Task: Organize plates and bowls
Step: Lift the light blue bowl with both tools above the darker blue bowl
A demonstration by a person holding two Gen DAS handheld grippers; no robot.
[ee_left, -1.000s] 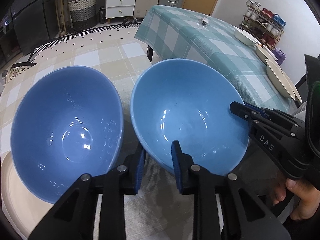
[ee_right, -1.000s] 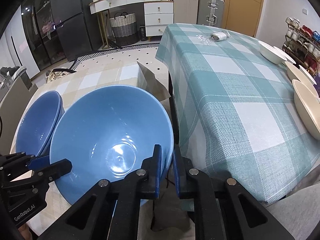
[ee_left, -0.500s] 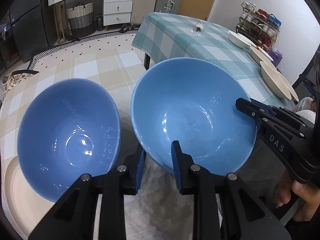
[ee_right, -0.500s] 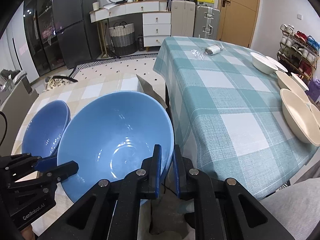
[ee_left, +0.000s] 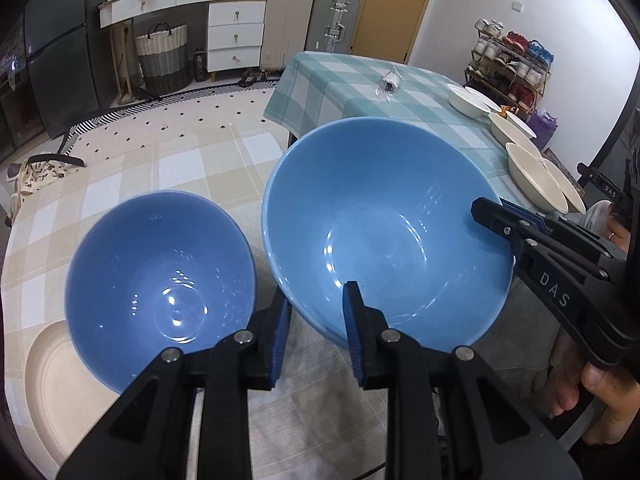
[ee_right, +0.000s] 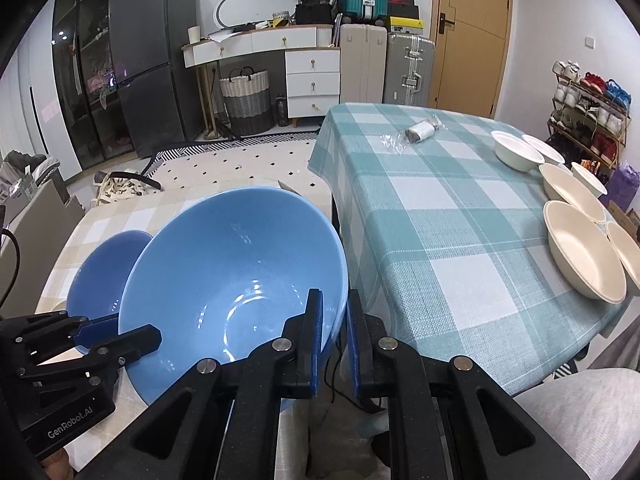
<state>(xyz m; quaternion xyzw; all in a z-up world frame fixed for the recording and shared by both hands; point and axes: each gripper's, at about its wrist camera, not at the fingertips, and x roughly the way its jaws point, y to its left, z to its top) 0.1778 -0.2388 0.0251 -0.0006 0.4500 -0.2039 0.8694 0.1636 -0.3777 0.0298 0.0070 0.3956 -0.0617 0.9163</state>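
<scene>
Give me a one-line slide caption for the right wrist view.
Two grippers' fingers clamp a large light-blue ceramic bowl beside a teal checked tablecloth.

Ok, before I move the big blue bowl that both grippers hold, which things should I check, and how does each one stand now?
1. Right gripper grips the large blue bowl by its rim: ok.
2. Left gripper grips the rim too: ok.
3. Large blue bowl is empty: ok.
4. Small blue bowl stands apart from it: ok, a gap shows.
5. Bare room on the green checked table: ok; cream bowls line its right edge.
6. Underside clear of the beige table: cannot tell.
</scene>
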